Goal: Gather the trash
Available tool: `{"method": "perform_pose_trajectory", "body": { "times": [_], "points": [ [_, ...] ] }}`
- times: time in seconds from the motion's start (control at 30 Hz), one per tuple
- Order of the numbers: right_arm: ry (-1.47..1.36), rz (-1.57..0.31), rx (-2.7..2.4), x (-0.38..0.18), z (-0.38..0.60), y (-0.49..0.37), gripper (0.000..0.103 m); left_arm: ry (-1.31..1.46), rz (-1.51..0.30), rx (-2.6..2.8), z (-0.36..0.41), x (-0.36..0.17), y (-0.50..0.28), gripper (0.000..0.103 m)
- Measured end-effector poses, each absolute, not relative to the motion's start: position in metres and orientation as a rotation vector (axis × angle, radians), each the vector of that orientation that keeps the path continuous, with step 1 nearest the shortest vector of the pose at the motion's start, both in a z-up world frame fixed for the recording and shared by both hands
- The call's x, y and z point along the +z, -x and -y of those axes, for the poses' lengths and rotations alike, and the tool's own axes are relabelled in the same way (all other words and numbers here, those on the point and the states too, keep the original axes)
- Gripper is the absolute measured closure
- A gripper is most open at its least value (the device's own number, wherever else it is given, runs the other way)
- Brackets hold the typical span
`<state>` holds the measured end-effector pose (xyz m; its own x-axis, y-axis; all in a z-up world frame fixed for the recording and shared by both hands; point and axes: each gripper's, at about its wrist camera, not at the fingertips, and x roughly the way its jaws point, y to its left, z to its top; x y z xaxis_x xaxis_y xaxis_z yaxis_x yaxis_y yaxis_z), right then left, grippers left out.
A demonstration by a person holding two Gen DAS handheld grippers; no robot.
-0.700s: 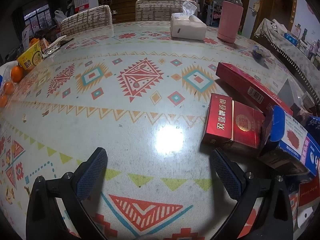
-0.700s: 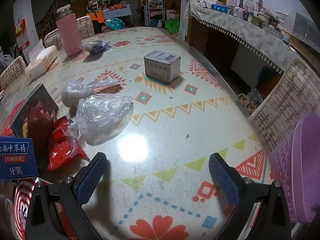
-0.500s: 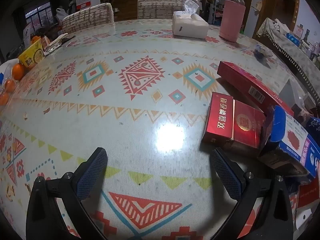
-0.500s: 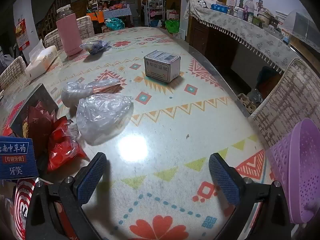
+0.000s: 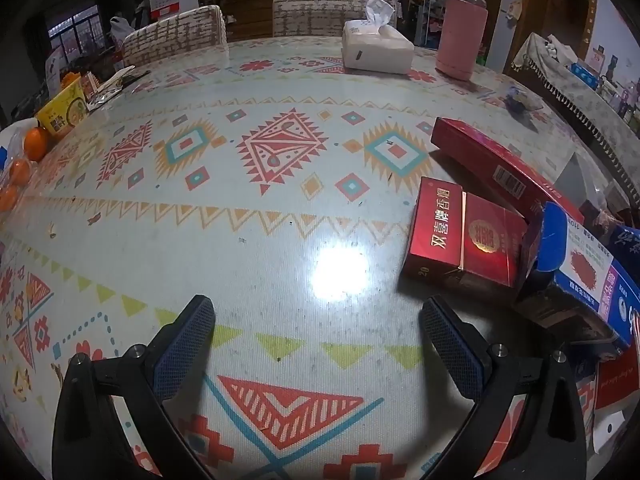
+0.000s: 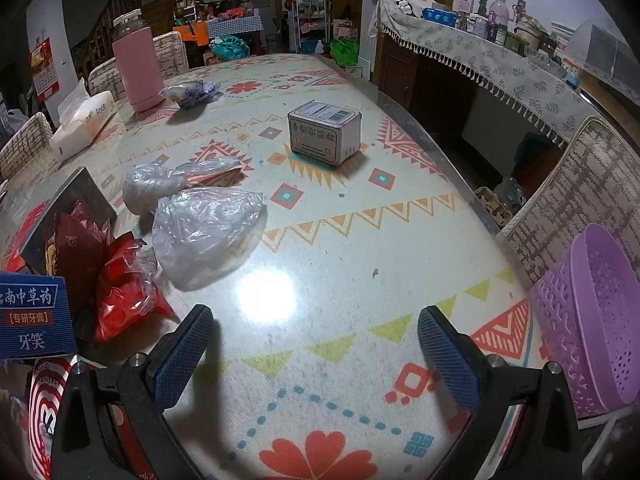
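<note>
left wrist view: we see the left claw [image 5: 316, 334] held wide apart over the patterned desk [image 5: 224, 216], nothing between its blue-padded fingers [image 5: 182, 346]. just ahead of the right-hand finger lies a red cigarette pack [image 5: 464, 240], flat on the desk, and a long red carton [image 5: 500, 168] lies behind it, running away toward the far right. a blue and white box [image 5: 580, 276] leans against the pack's right end, its open flap raised. far across the desk stand a tissue box [image 5: 378, 50] and a pink flask [image 5: 462, 32] (side by side, a little apart). oranges [image 5: 34, 144] and a yellow packet [image 5: 62, 114] sit at the left edge.

right wrist view: we see the right claw [image 6: 316, 334] equally spread, empty, low over the desk. to its left is the trash pile: a crumpled clear plastic bag [image 6: 204, 232], a second clear bag [image 6: 160, 182] just behind it, a red wrapper [image 6: 124, 292] touching the first bag's left side, and a blue toothpaste box [image 6: 34, 320] at the frame's edge. a grey tin box [image 6: 324, 138] stands alone further out. a purple perforated basket [image 6: 592, 320] sits tilted at the desk's right edge, near the right finger. the flask and tissue box show again at the far left.
</note>
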<state>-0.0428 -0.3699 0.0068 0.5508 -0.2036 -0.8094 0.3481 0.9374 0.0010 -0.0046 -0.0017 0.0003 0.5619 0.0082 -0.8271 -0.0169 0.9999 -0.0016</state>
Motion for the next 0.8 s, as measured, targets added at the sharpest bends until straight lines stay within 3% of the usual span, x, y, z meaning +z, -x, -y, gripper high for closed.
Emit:
{"method": "perform_pose_trajectory", "body": {
  "times": [0.23,0.8],
  "points": [
    [-0.168,-0.933,-0.328,0.007,0.370,0.043,0.000,-0.014,-0.966,0.054,0.001,0.006,0.014,0.000],
    [-0.159,-0.986,-0.220,0.008,0.378,0.074,0.000,-0.118,-0.781,0.007,0.040,0.072,0.145,0.000]
  ]
}}
